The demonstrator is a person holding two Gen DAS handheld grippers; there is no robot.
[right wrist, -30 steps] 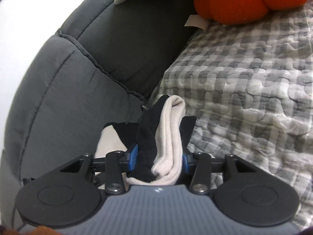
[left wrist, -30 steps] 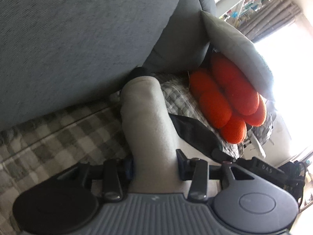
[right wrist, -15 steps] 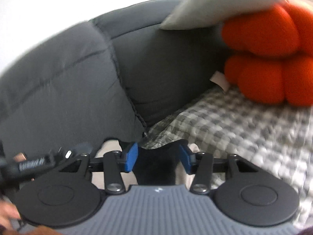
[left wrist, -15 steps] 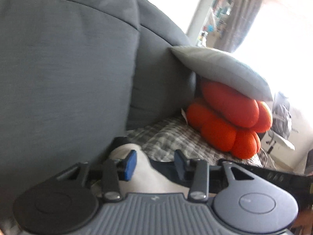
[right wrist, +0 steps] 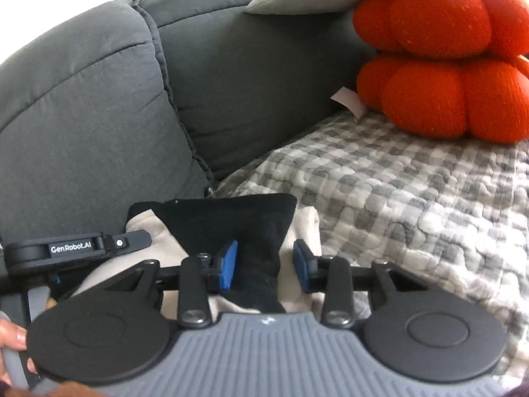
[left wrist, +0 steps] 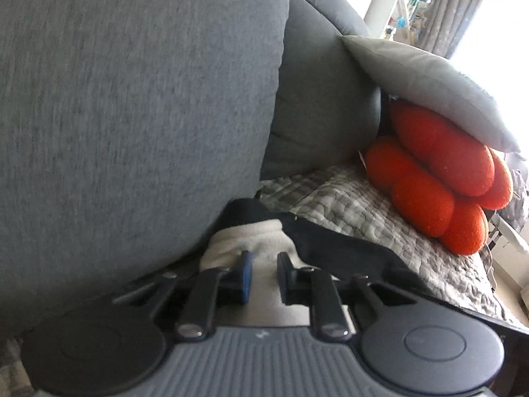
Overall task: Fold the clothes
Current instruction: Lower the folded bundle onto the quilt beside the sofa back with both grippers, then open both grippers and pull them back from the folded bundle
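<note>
Lying bunched at the sofa's back cushion (right wrist: pixel 99 106) on the checked quilt (right wrist: pixel 413 198), the cream-and-black garment (right wrist: pixel 231 218) sits between both claws. The left claw (left wrist: pixel 263 273) stands narrowly parted over cream cloth and the right claw (right wrist: pixel 264 263) wider around a black fold, neither pinching. Closing now could catch one layer only, toward 12 o'clock, and drag the bundle apart.

Sofa back (right wrist: pixel 99 106): dark grey, two padded cushions meeting at a stitched seam. Checked quilt (right wrist: pixel 396 178), grey and white, covers the seat below the sofa back. Orange knotted cushion (right wrist: pixel 443 59) rests on the quilt at the far end, against the sofa back; a white tag (right wrist: pixel 348 101) hangs from it. Grey pillow (left wrist: pixel 429 86) lies on top of the orange cushion. Curtain (left wrist: pixel 453 6) hangs beyond the sofa back.
</note>
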